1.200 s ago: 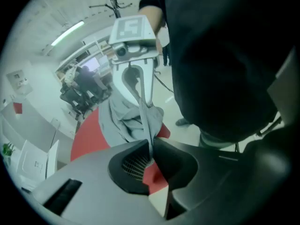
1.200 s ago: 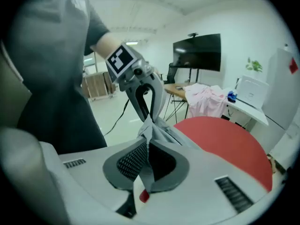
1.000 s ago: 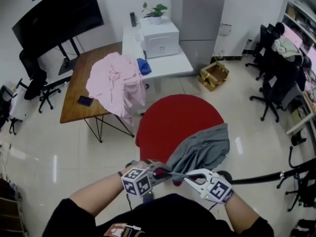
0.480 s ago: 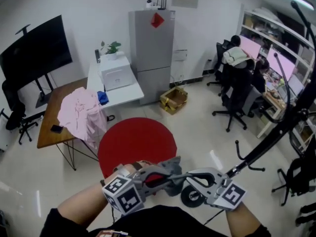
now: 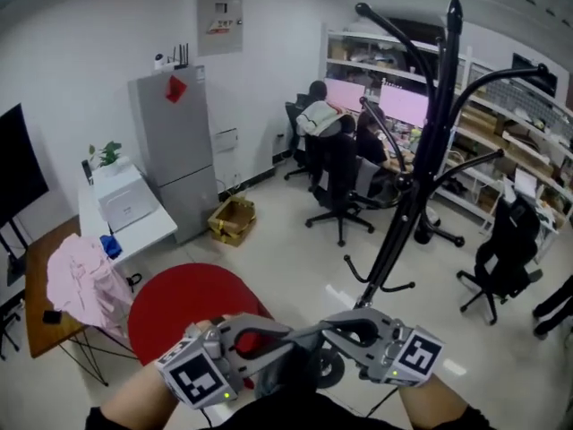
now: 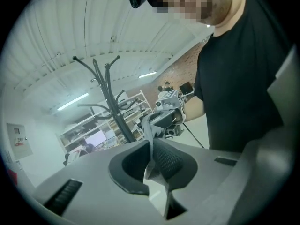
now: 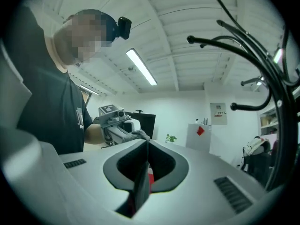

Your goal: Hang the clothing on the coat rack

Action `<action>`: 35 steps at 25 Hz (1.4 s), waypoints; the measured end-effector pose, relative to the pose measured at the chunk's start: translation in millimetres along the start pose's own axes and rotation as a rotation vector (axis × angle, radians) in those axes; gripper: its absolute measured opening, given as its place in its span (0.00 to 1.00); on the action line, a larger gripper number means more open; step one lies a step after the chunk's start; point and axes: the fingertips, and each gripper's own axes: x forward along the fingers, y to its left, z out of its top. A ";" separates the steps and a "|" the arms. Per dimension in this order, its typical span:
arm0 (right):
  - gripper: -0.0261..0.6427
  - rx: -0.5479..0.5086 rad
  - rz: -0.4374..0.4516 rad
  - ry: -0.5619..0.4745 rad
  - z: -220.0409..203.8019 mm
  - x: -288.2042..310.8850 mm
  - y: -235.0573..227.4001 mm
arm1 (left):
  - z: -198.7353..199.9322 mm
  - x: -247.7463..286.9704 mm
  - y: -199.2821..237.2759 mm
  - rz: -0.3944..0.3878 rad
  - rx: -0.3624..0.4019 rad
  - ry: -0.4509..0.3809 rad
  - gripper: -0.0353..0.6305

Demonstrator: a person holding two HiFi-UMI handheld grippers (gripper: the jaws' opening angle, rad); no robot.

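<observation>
Both grippers have risen since the earlier frames, and the head view has swung up from the floor to the rack (image 5: 421, 150), which now stands upright at right. One second ago the grey garment (image 5: 295, 367) hung spread over the red table (image 5: 183, 307); now it is bunched low between the two grippers, clear of the table.

Left gripper (image 5: 285, 340): its own view shows the jaws pressed together on a fold of the garment, which runs on from the jaws toward the other gripper.

Right gripper (image 5: 333, 331): its own view shows the jaws closed on a thin edge of the same fabric.

The two grippers point at each other at the bottom of the head view, with the garment stretched between them.

Garment position: held in the air in front of the person, near the rack's base side and not touching it. No part of it lies on any hook.

Pink cloth (image 5: 79, 280) lies on the wooden table at left.
</observation>
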 end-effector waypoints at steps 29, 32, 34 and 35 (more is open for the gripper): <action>0.05 -0.118 -0.160 -0.421 159.4 -339.3 -238.0 | 283.6 333.6 73.2 0.072 -0.039 -0.102 0.07; 0.05 -0.095 -0.177 -0.463 166.9 -343.7 -263.7 | 290.1 345.0 97.4 0.111 -0.086 -0.088 0.07; 0.05 -0.086 -0.204 -0.492 174.5 -343.4 -280.4 | 295.0 349.9 113.7 0.119 -0.105 -0.088 0.07; 0.05 -0.082 -0.218 -0.506 179.2 -342.8 -288.4 | 297.8 351.5 122.5 0.125 -0.111 -0.087 0.07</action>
